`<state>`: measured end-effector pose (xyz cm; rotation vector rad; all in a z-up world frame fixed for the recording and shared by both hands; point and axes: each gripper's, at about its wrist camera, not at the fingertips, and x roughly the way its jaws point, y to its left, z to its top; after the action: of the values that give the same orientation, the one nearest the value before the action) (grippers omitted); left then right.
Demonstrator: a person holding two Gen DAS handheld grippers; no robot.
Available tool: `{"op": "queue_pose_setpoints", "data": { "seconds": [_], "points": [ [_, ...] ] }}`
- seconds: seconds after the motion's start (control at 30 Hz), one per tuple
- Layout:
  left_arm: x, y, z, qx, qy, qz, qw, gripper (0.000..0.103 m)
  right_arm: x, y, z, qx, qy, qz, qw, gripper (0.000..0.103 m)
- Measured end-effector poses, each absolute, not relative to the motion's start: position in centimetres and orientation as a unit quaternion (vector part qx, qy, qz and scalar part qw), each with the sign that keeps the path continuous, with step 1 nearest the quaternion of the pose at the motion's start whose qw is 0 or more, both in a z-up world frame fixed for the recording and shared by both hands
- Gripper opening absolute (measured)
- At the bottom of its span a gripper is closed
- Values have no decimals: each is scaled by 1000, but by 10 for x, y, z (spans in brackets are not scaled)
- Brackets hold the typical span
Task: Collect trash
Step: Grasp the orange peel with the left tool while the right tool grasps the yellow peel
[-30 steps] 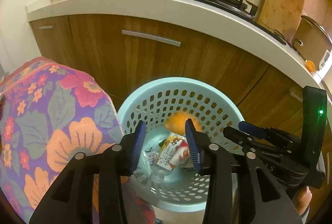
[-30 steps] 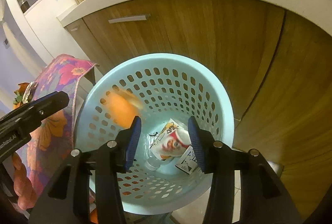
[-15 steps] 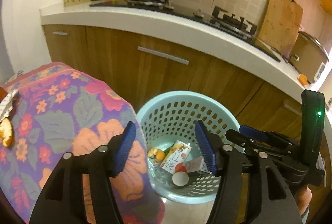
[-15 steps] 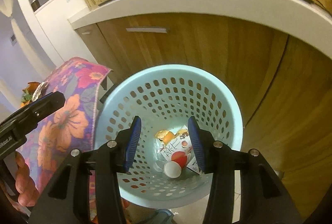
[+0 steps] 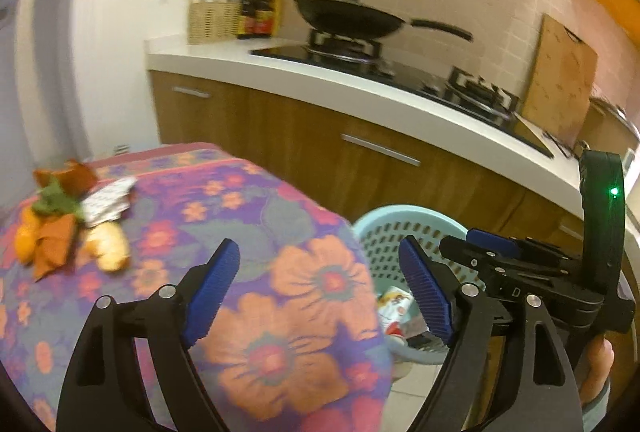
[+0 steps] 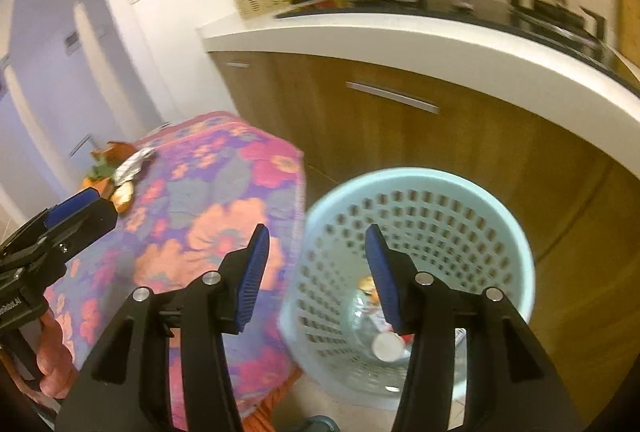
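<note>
- On the floor by the wood cupboards stands the light blue basket [image 6: 472,192] w/ holes in its wall. It is just right of the flower cloth [image 5: 288,296] that covers a low table.
- In the basket, at the bottom: a clear bottle w/ a white cap [image 6: 386,346], a small carton [image 5: 394,308] w/ red on it, and a bit of orange peel [image 6: 368,284].
- Left gripper [image 5: 320,294] hangs over the near corner of the cloth. Its jaws have just been opening, are now wide apart, and nothing is between them.
- Right gripper [image 6: 316,272] hangs above the basket's left rim. Its jaws have just been opening a bit, are about half apart, and hold nothing.
- Far left on the cloth lies more trash: orange peels [image 5: 106,246], a brown and green scrap [image 5: 54,200], and a crumpled white wrapper [image 5: 106,202], all touching in one small pile.
- On the white counter [image 5: 360,88] at the back: a black wok [image 5: 348,18] on the stove, dark bottles [image 5: 260,10], and a woven box [image 5: 212,18].
</note>
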<state>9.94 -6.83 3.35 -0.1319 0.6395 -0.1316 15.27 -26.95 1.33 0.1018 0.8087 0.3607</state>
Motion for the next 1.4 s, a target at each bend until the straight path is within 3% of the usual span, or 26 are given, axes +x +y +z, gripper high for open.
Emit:
{"op": "queue_pose_setpoints", "data": {
  "seconds": [0.5,0.83,1.4],
  "points": [
    [59,92,44,-136,279,61,949,81,150,-140,34,-30,367,261,892,47],
    [64,208,22,-141,308,119,933,78,164,-39,29,-78,371,330,864,47],
    [118,262,-35,-192,386,41,901,62,201,50,-21,-109,412,368,826,47]
  ]
}}
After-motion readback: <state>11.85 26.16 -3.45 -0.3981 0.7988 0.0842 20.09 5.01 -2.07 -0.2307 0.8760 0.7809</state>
